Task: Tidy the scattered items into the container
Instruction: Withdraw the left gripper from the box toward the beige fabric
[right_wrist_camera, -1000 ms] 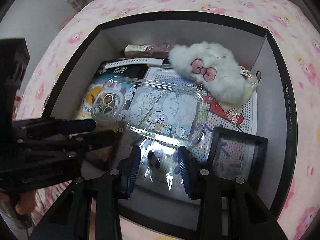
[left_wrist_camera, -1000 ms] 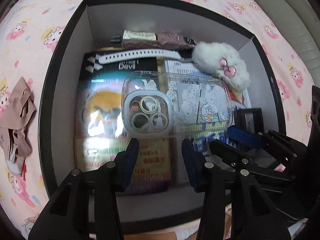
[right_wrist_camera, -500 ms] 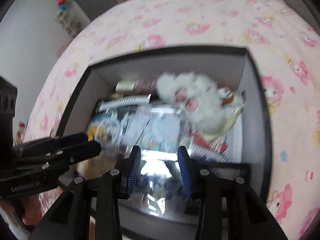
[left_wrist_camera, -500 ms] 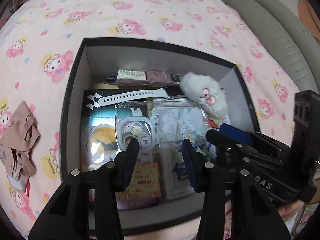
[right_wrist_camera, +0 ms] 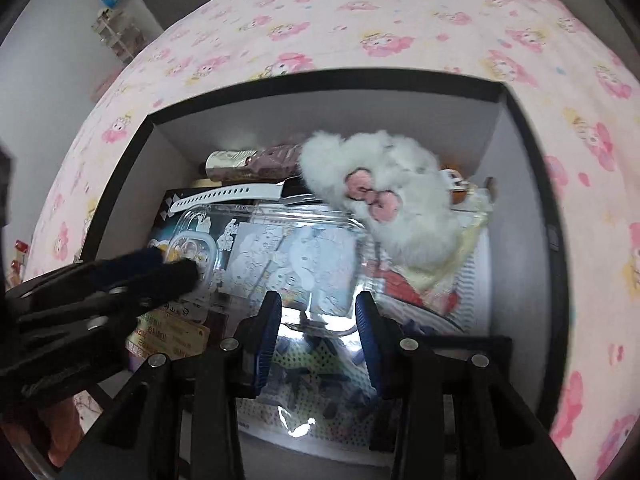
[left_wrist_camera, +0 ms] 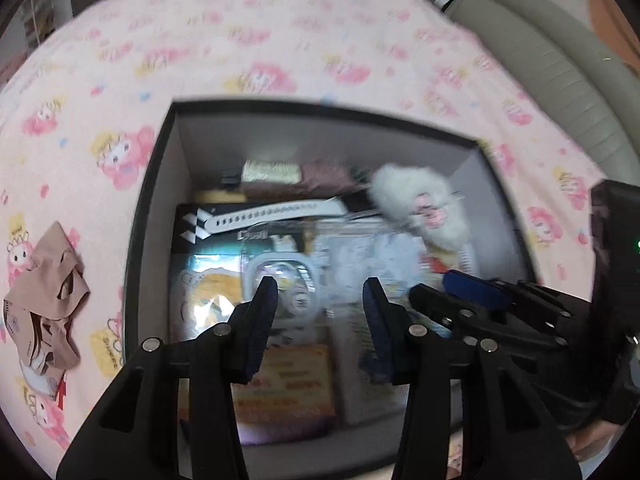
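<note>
Inside black box [right_wrist_camera: 520,216]: clear cartoon-printed phone case [right_wrist_camera: 280,248], flat atop packets.

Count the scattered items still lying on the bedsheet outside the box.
1: a beige folded cloth on the pink sheet, left of the black box. The claws may hide others.

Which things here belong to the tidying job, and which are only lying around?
Job:
- black box
- beige cloth, outside the box on the bedspread
- clear phone case, white strap, fluffy toy, inside the box

Lying about:
- pink bedspread
- sofa
</note>
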Demonstrator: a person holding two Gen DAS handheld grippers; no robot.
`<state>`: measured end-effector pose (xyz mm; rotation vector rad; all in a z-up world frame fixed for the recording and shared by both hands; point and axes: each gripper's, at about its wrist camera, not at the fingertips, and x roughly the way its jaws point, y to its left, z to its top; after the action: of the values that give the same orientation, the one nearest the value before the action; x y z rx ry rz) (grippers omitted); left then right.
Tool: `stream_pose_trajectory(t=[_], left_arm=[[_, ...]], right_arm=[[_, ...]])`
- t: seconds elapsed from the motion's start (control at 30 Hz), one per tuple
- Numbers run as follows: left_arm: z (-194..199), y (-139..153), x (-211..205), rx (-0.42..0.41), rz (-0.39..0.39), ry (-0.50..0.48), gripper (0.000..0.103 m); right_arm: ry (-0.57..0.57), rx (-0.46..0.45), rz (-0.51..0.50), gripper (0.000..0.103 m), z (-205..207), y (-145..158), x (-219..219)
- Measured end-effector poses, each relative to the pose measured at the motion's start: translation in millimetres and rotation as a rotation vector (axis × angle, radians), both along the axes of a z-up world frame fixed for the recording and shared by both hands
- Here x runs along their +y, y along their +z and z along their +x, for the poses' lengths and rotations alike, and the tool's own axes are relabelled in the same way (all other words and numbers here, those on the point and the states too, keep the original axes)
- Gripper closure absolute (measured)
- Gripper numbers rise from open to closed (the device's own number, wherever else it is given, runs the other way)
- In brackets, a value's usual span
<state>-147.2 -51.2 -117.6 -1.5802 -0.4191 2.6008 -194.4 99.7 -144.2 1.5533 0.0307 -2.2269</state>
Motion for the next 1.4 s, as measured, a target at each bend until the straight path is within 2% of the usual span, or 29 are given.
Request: stream_pose_trajectory(t=[0.17,0.3,0.5,0.7,0.87,1.07,1.27,1.4], left_arm=[[29,27,15,0.069,0.023,-0.020,0.057],[59,44,20,0.087,0.043,-0.060,0.056],[108,71,24,0.133,0.028,-0.107,0.056],[151,85,4,0.148,0.046,-0.102,0.056],[180,85,-25,0.138,0.009,-0.051,0.056],[213,75,-79,0.115,0.011,0.057,0.056],[236,59,-142,0.093,0.045,0.199,0.056],[241,42,-181,0.080,0.077,0.281,0.049]], right_arm=[[-0.040,0.106,-0.032,0.066,34,38,6],[-0.099,0.198,-0.030,0.065,68,61,16],[-0.098,0.249,-0.041,0.065,120,88,23],[-0.045,0.260,-0.063,0.065,159,104,8],[0.034,0.259,-0.054,0.065,183,104,-25],[0.164,0.219,-0.075,0.065,198,94,-83],[0.300,0.141,-0.126,0.065,202,76,-150],[0.354,0.082,-0.130,0.065,196,59,-192]])
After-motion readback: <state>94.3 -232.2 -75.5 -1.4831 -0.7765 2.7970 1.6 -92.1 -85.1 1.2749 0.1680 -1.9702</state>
